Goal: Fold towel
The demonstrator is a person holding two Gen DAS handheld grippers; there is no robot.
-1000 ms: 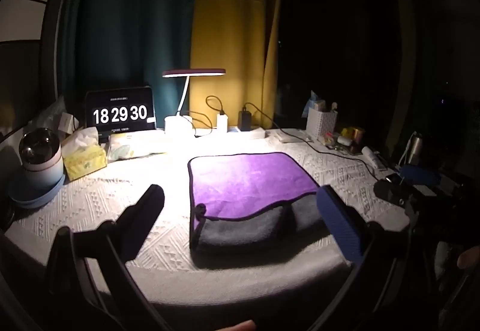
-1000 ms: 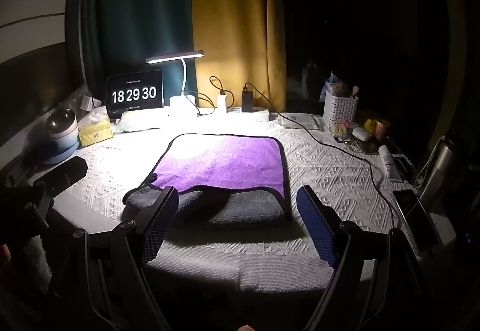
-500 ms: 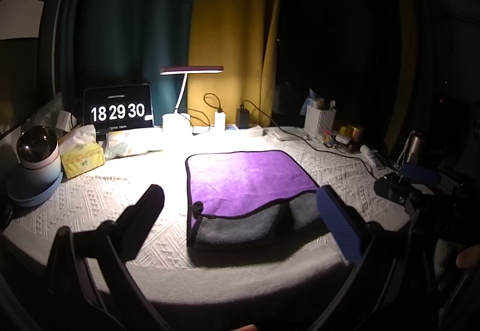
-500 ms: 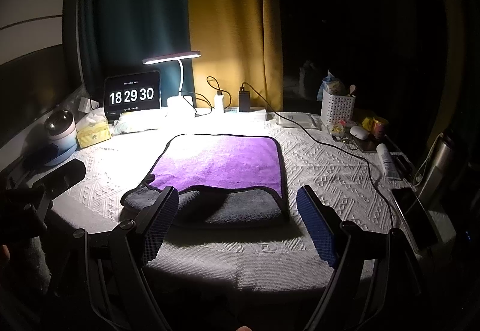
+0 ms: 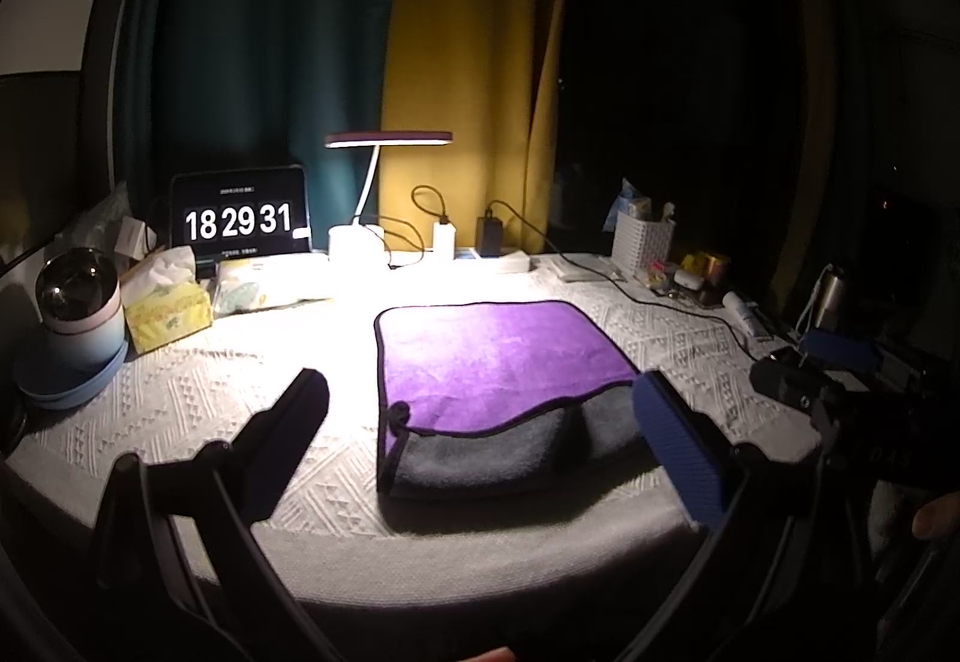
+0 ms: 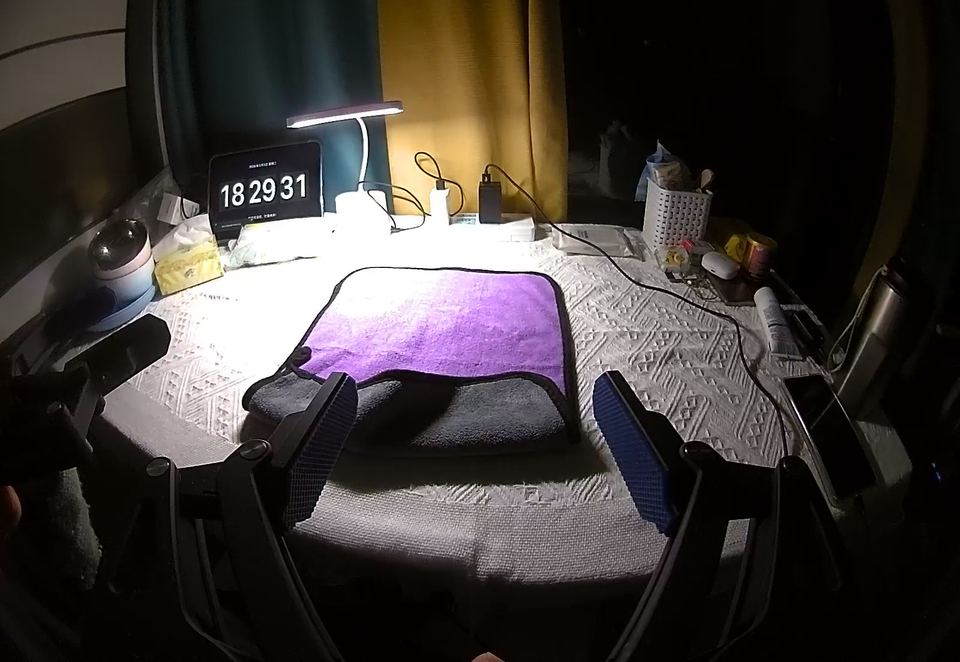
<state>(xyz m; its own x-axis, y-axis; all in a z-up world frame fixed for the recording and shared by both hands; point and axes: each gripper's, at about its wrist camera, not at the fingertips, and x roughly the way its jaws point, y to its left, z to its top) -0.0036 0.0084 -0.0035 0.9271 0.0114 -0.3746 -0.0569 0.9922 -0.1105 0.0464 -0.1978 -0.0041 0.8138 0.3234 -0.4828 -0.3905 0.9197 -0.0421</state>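
Note:
A towel, purple on top and grey underneath, lies folded on the white textured tablecloth, in the left wrist view [image 5: 498,356] and the right wrist view [image 6: 444,326]. Its near edge shows a grey band under the purple layer. My left gripper [image 5: 486,446] is open and empty, held just short of the towel's near edge. My right gripper [image 6: 474,440] is open and empty, its fingers straddling the towel's near edge from in front. The right gripper also shows at the right of the left wrist view [image 5: 840,392], and the left one at the left of the right wrist view [image 6: 90,368].
A desk lamp [image 5: 384,146], a clock display [image 5: 240,218], a tissue box [image 5: 168,308] and a round pink-blue device [image 5: 78,314] stand at the back left. A white basket [image 6: 675,218], cables, small bottles, a phone [image 6: 831,428] and a metal flask [image 6: 888,320] sit at right.
Both grippers have drawn back slightly from the towel and stayed open. The towel has not moved. The clock went from 18:29:30 to 18:29:31.

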